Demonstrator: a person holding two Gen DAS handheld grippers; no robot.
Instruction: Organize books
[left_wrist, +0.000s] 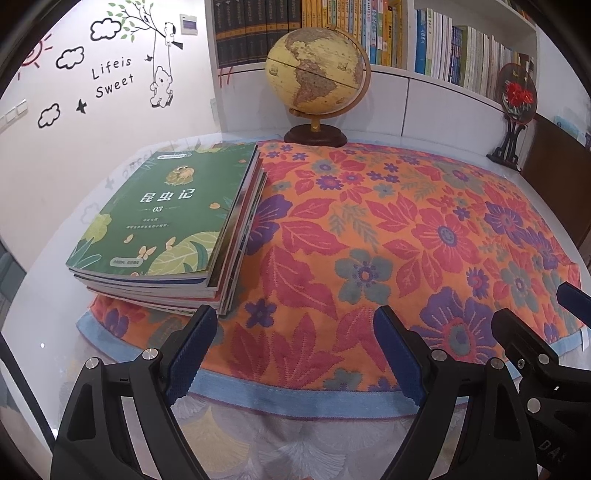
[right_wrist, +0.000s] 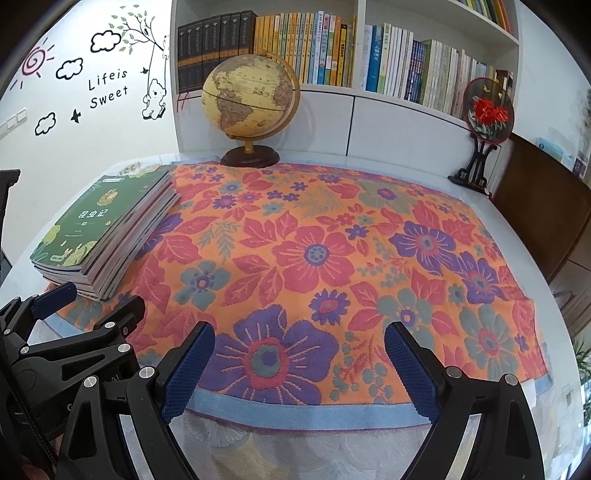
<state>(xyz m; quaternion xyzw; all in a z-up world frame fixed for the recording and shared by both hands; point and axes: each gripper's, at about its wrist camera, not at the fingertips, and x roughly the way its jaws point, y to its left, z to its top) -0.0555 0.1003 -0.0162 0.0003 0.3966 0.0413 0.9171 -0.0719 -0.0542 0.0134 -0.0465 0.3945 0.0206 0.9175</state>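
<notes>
**Ana:** Nearest the lens are the black left claw (left_wrist: 295, 350) with its blue ribbed pads and, just beside it, the matching right claw (right_wrist: 299, 369). Both stand wide with nothing between the jaws, above the near blue hem of the orange flowered cloth (right_wrist: 314, 258) covering the bench (right_wrist: 461, 188).

**Ben:** And the books?

**Ana:** One stack of thin glossy paperbacks (left_wrist: 173, 236) lies flat at the cloth's left edge, near the left claw. A green cover with leaves and white Chinese characters is on top.

**Ben:** How would they handle?

**Ana:** I'd guess floppy and slick singly, weighty as a pile. The lower ones splay out unevenly at the right side. Pinching the near edge risks sagging pages, so I'd take the stiffer bound edge, or squeeze the stack from both sides.
</notes>
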